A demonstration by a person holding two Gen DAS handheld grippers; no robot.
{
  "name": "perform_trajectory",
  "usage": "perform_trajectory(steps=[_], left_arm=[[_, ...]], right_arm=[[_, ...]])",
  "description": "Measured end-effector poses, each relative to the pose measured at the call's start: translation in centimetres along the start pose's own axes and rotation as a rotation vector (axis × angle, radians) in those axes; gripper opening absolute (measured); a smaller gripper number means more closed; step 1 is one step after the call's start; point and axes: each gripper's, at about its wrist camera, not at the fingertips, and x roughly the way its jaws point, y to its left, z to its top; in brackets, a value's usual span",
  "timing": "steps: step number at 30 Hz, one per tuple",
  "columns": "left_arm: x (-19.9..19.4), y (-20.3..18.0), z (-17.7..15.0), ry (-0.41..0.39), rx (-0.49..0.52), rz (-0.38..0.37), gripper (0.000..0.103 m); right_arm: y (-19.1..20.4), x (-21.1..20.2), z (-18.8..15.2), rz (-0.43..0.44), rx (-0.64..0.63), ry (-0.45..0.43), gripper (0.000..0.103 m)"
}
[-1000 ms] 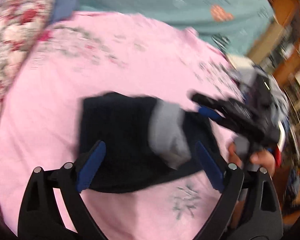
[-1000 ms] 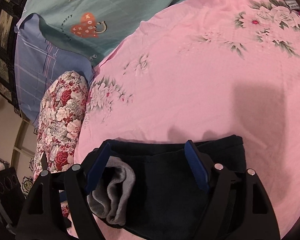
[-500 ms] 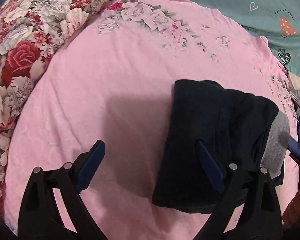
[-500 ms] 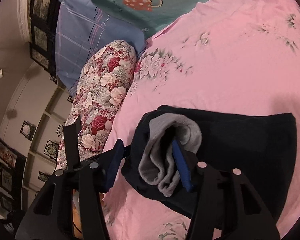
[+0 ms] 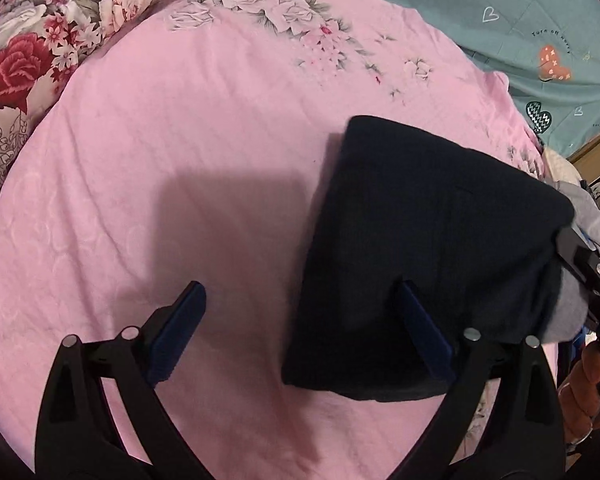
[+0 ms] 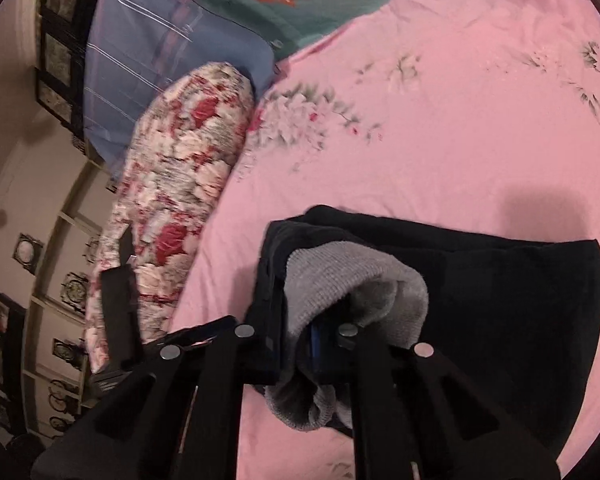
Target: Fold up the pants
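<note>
The folded dark pants [image 5: 428,248] lay on the pink floral bedsheet [image 5: 220,120], right of centre in the left wrist view. The left gripper [image 5: 300,328] stood wide open, holding nothing, one finger over the sheet and the other over the pants. The right gripper [image 6: 296,336] was closing on the pants' grey-lined edge [image 6: 352,276], fabric bunched between its fingers. A floral pillow [image 6: 180,184] lay at left.

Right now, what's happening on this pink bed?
A person with a gripper in each hand is folding dark pants on the pink sheet. The right gripper is closing on the grey-lined end of the bundle. The left gripper hangs open over the bundle's other edge, gripping nothing.
</note>
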Motion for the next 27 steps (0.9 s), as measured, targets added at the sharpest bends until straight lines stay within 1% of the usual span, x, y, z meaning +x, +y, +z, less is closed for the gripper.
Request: perform_trajectory(steps=[1, 2, 3, 4, 5, 6, 8, 9, 11, 13, 16, 18, 19, 20, 21, 22, 23, 25, 27], left_arm=[[0.3, -0.2, 0.0, 0.004, 0.010, 0.004, 0.098], [0.9, -0.6, -0.2, 0.017, 0.028, 0.029, 0.098], [1.5, -1.0, -0.4, 0.026, 0.042, 0.048, 0.099], [1.7, -1.3, -0.6, 0.019, 0.056, 0.061, 0.100], [1.8, -1.8, -0.8, 0.011, 0.078, 0.079, 0.100], [1.7, -2.0, -0.9, 0.004, 0.087, 0.086, 0.100], [1.7, -2.0, -0.8, 0.007, 0.085, 0.081, 0.100], [1.8, -1.8, -0.8, 0.015, 0.073, 0.073, 0.100], [1.7, -1.7, -0.7, 0.017, 0.064, 0.068, 0.100], [1.7, -1.8, -0.7, 0.016, 0.066, 0.074, 0.100], [1.6, -1.6, -0.8, 0.021, 0.057, 0.074, 0.100], [1.4, -1.5, -0.8, 0.028, 0.051, 0.065, 0.100], [1.3, -1.3, -0.8, 0.030, 0.049, 0.064, 0.100], [1.1, -1.2, -0.7, 0.031, 0.045, 0.064, 0.099], [0.8, -1.2, -0.7, 0.031, 0.040, 0.060, 0.099], [0.4, -1.1, -0.6, 0.026, 0.034, 0.050, 0.099], [-0.1, -1.2, -0.5, 0.017, 0.029, 0.038, 0.099], [-1.3, -1.7, -0.3, -0.002, 0.031, 0.014, 0.099], [-2.8, -2.8, 0.0, -0.039, 0.052, -0.030, 0.099]], right_arm=[[-0.1, -0.8, -0.1, 0.036, 0.016, -0.009, 0.011], [-0.7, -1.3, -0.3, 0.049, 0.044, -0.008, 0.011], [-1.5, -1.2, -0.4, 0.018, 0.070, 0.004, 0.013], [-2.4, -0.7, -0.6, -0.073, 0.077, 0.027, 0.023], [-3.2, -0.1, -0.8, -0.209, 0.073, 0.052, 0.044], [-3.8, 0.0, -1.2, -0.278, 0.078, 0.065, 0.053], [-3.8, -1.0, -1.8, -0.227, 0.076, 0.042, 0.058], [-3.3, -1.7, -2.1, -0.224, 0.052, 0.030, 0.059], [-2.7, -2.9, -2.7, -0.244, 0.021, 0.006, 0.067], [-2.5, -3.0, -3.3, -0.230, 0.015, 0.018, 0.069], [-2.5, -0.9, -4.1, -0.251, 0.015, 0.098, 0.069], [-2.6, -0.2, -4.4, -0.248, 0.049, 0.080, 0.069], [-2.3, 0.0, -4.3, -0.229, 0.046, 0.073, 0.055], [-2.0, 0.2, -4.2, -0.207, 0.041, 0.080, 0.031], [-1.5, 0.4, -4.2, -0.195, 0.040, 0.085, 0.028], [-0.8, 0.4, -4.1, -0.218, 0.017, 0.075, 0.021], [0.1, 0.1, -4.0, -0.226, -0.015, 0.061, 0.017], [1.1, -1.7, -3.5, -0.159, -0.028, 0.013, 0.015], [2.0, -4.8, -3.0, -0.107, -0.064, -0.062, 0.015]])
